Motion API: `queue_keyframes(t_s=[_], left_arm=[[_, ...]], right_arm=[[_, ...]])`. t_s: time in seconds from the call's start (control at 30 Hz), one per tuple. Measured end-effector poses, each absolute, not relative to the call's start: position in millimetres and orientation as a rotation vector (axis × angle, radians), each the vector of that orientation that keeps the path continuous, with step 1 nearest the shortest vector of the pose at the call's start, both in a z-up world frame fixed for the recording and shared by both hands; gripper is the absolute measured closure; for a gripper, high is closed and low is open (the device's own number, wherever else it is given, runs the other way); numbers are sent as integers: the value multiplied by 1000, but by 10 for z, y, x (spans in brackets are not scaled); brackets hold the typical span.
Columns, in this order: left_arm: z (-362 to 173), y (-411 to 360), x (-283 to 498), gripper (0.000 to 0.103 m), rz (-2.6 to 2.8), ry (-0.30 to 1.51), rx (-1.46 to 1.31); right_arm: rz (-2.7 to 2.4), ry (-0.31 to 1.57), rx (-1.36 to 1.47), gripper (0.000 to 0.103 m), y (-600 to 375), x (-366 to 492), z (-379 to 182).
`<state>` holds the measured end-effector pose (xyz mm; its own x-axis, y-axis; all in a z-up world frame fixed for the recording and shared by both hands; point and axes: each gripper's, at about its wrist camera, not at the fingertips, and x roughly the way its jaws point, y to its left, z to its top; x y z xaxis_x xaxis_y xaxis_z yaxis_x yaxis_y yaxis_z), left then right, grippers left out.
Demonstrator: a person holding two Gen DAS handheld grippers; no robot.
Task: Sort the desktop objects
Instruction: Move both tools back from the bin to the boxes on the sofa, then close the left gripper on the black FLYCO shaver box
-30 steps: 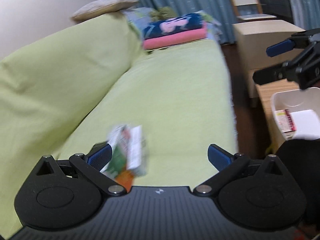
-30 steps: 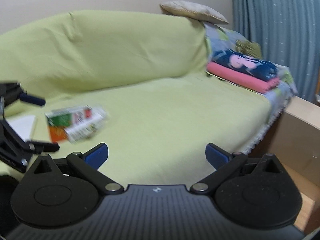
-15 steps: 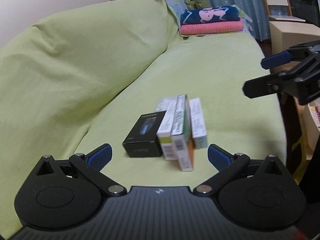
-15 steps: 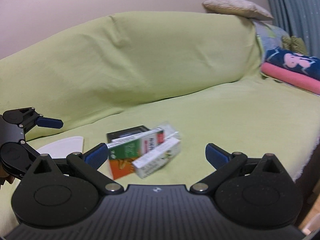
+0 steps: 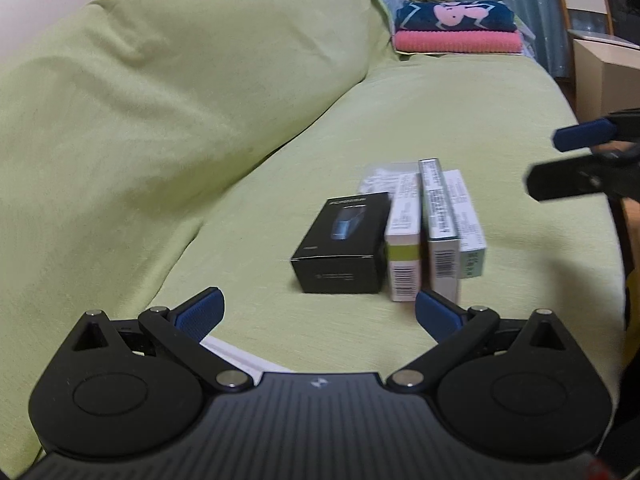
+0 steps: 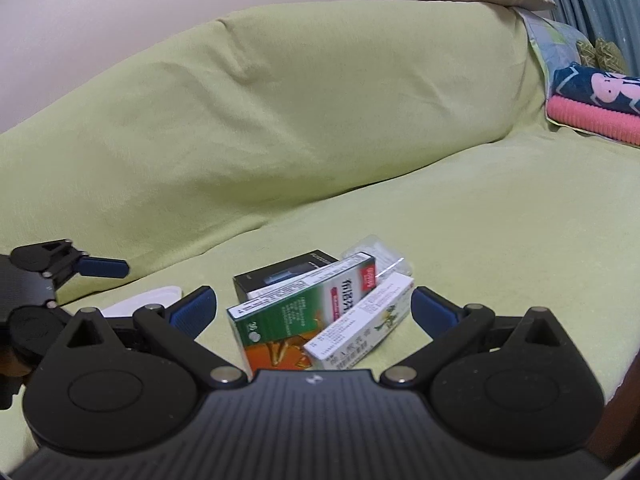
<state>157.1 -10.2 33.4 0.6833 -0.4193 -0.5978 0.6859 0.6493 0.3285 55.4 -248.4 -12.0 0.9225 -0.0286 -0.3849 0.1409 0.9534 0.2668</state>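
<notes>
**Boxes grouped on the sofa seat; both of your grippers empty**

- Left gripper [image 5: 318,312]: your jaws are spread wide, nothing between them; it sits just short of the boxes.
- Right gripper [image 6: 310,310]: your jaws are likewise spread, holding nothing; the near ends of two boxes lie between its fingers in the right wrist view.
- Black box [image 5: 344,242]: lying flat, leftmost of the group from your left wrist view.
- White-and-yellow box [image 5: 404,248]: touching the black box's right side.
- Green-and-orange box [image 6: 296,316]: standing on edge, tilted, next in line.
- White box [image 6: 360,326]: just beside the green-and-orange one, nearest your right gripper.
- Clear packet [image 6: 380,256]: behind the boxes, partly hidden.
- White tray [image 6: 140,300]: only its rim shows, by your left gripper.
- Sofa [image 5: 160,140]: green cover; everything above rests on its seat.
</notes>
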Motion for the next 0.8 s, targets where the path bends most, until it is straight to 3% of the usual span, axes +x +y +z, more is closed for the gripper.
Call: queue_keyframes(t_s=[0.5, 0.8], left_arm=[[92, -251, 2174, 4, -723, 578, 517], [-35, -358, 2401, 13, -819, 613, 519]], right_arm=[[-116, 458, 333, 0, -2529, 666, -290], [-114, 479, 370, 0, -2568, 687, -327]])
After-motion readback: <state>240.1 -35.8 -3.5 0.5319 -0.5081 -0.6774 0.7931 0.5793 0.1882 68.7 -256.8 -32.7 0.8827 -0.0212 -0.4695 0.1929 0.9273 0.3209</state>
